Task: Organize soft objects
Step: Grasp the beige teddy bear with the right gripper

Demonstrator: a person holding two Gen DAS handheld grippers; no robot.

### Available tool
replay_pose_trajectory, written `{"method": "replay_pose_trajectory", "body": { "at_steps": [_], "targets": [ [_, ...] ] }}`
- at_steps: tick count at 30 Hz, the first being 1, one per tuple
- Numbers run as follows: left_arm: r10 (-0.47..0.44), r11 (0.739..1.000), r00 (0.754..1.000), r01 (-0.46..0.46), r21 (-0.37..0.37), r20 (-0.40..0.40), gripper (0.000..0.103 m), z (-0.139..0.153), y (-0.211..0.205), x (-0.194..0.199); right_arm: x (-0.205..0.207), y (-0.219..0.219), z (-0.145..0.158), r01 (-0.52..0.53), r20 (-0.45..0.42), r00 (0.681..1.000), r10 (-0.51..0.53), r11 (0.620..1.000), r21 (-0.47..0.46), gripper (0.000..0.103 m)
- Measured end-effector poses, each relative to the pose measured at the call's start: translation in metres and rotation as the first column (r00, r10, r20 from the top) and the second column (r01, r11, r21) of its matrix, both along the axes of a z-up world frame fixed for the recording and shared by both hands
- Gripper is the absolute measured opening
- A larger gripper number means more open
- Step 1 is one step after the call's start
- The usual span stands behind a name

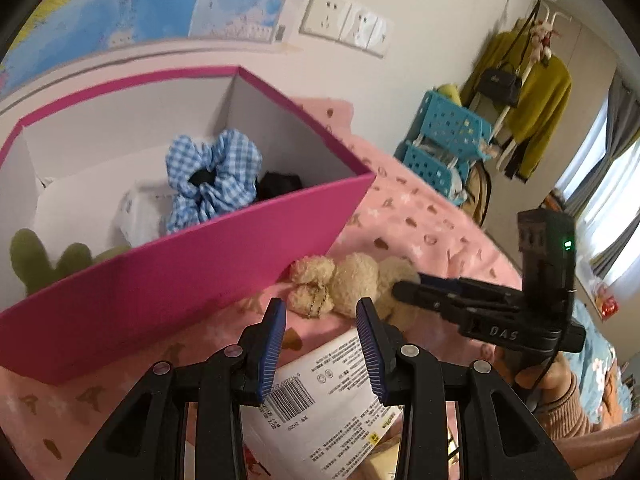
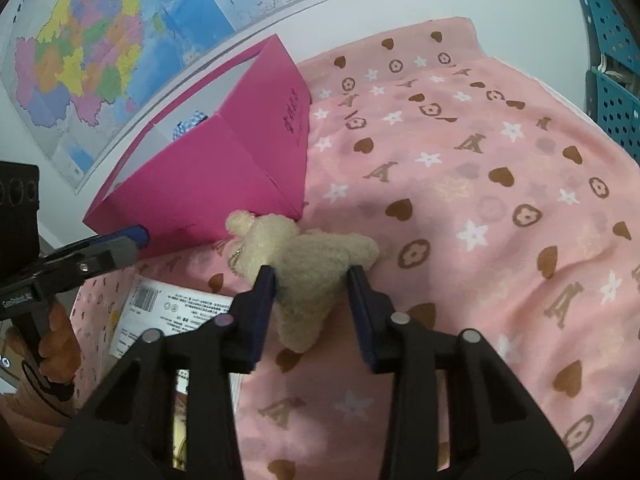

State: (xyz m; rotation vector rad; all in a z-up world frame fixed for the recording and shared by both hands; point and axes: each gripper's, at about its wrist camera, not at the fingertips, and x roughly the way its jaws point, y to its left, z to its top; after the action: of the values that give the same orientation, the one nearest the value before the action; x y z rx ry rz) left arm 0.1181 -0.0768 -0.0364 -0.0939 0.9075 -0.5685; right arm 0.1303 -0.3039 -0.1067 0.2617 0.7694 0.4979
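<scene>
right gripper [image 2: 311,280] nearest, jaws part open, straddling cream plush bear [image 2: 304,264]; left pad touches fur, right pad looks just clear, so no firm grip yet. bear lies on pink blanket [image 2: 480,200], just beside magenta box [image 2: 240,168]. left gripper [image 1: 320,312] part open, empty, hovers over white printed packet [image 1: 332,384], bear just beyond its tips. farther back, blue gingham scrunchie [image 1: 214,172] already inside box. advice: close square on bear's body, not limb, lift clear of box wall before dropping in.
</scene>
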Motion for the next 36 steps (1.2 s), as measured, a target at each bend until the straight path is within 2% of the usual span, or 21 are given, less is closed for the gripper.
{"method": "replay_pose_trajectory", "body": {
  "at_steps": [7, 15, 21, 25, 29, 30, 31, 36],
  "targets": [
    [-0.015, 0.998, 0.999, 0.018, 0.066, -0.044, 0.037, -0.012, -0.021, 0.001, -0.012, -0.007, -0.004, -0.005, 0.029, 1.0, 0.002, 0.996, 0.09, 0.03],
    [-0.051, 0.995, 0.997, 0.056, 0.081, -0.062, 0.037, -0.016, -0.047, -0.004, -0.032, -0.02, 0.003, -0.015, 0.073, 0.997, 0.005, 0.991, 0.134, 0.027],
    [-0.071, 0.996, 0.996, 0.074, 0.056, -0.055, 0.037, -0.011, -0.051, -0.01, -0.039, -0.029, 0.007, -0.018, 0.083, 0.997, 0.004, 0.986, 0.164, 0.024],
    [-0.081, 0.996, 0.996, 0.082, 0.026, -0.046, 0.037, -0.008, -0.048, -0.012, -0.04, -0.031, 0.008, -0.037, 0.078, 0.997, 0.022, 0.98, 0.198, 0.018],
    [-0.087, 0.996, 0.995, 0.088, 0.005, -0.038, 0.037, -0.008, -0.046, -0.013, -0.042, -0.03, 0.012, -0.051, 0.088, 0.995, 0.035, 0.981, 0.187, 0.017],
    [-0.087, 0.996, 0.996, 0.087, -0.003, -0.036, 0.037, -0.008, -0.045, -0.013, -0.042, -0.03, 0.012, -0.057, 0.088, 0.995, 0.041, 0.98, 0.188, 0.015],
    [-0.084, 0.996, 0.996, 0.084, -0.011, -0.038, 0.038, -0.009, -0.043, -0.013, -0.042, -0.031, 0.013, -0.063, 0.085, 0.995, 0.047, 0.979, 0.193, 0.003],
    [-0.068, 0.997, 0.997, 0.066, -0.044, -0.043, 0.039, -0.014, -0.034, -0.01, -0.04, -0.036, 0.014, -0.07, 0.082, 0.995, 0.054, 0.976, 0.206, 0.002]
  ]
}}
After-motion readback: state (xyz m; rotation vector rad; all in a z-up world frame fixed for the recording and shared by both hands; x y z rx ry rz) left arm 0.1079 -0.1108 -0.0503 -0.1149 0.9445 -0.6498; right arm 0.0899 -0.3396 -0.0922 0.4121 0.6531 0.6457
